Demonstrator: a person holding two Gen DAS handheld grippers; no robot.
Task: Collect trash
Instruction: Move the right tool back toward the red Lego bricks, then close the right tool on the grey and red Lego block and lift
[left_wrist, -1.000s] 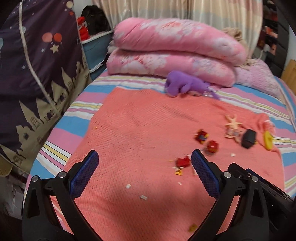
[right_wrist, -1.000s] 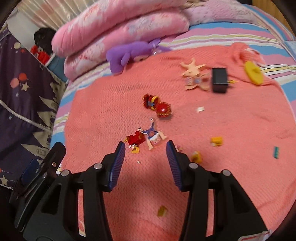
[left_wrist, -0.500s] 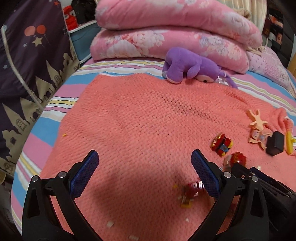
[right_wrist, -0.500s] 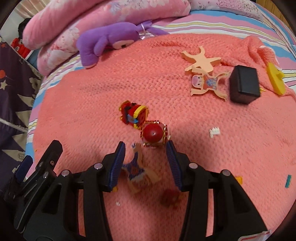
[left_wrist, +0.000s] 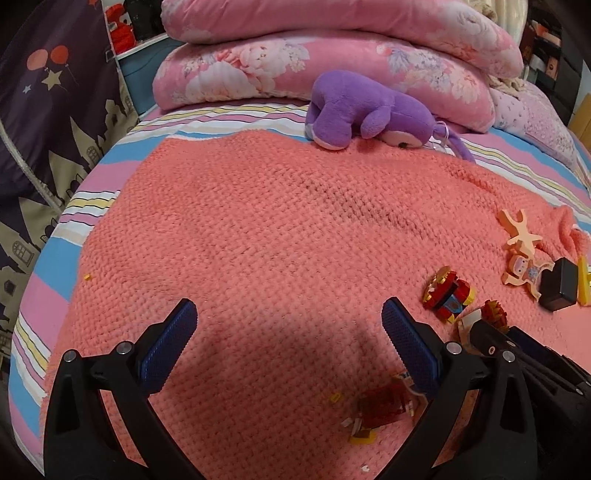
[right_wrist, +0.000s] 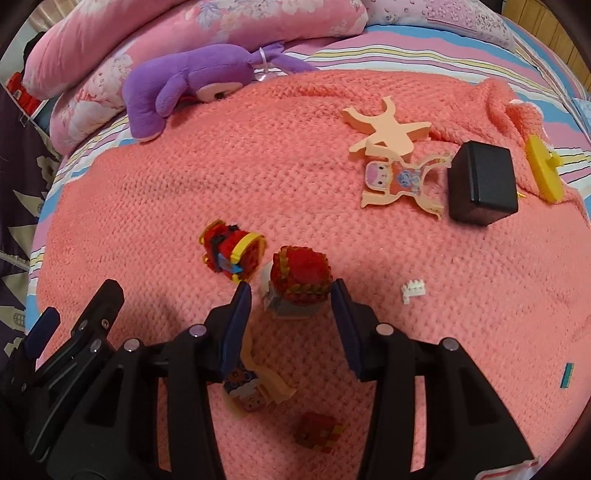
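Closest in, the right gripper (right_wrist: 291, 295) hangs low over the coral blanket (right_wrist: 461, 295), jaws spread, and the red-topped brick piece (right_wrist: 297, 286) stands right between them, not yet touched on either side. That piece is our landmark. Under the gripper, nearer than the brick piece, lie a printed card figure (right_wrist: 255, 387) and a small red brick lump (right_wrist: 317, 432).

The left gripper (left_wrist: 288, 339) hovers off to the left of the brick piece, jaws wide apart, nothing between them but bare blanket.

Just left of the brick piece sits a red-and-yellow toy (right_wrist: 232, 247); to its right, a white crumb of plastic (right_wrist: 413, 290).

Beyond and to the right: two flat cut-out figures (right_wrist: 399, 162), a black box (right_wrist: 482, 184), a yellow disc (right_wrist: 543, 170). Farthest off, the purple plush (right_wrist: 184, 88) rests against the pink quilts (right_wrist: 184, 33).

The risks, as I read it: the blanket is soft and bumpy, so a closing finger could tip the tall piece over, or it could split at a joint. A low approach may snag the weave, and the left finger sits close enough to the red-and-yellow toy to nudge it.
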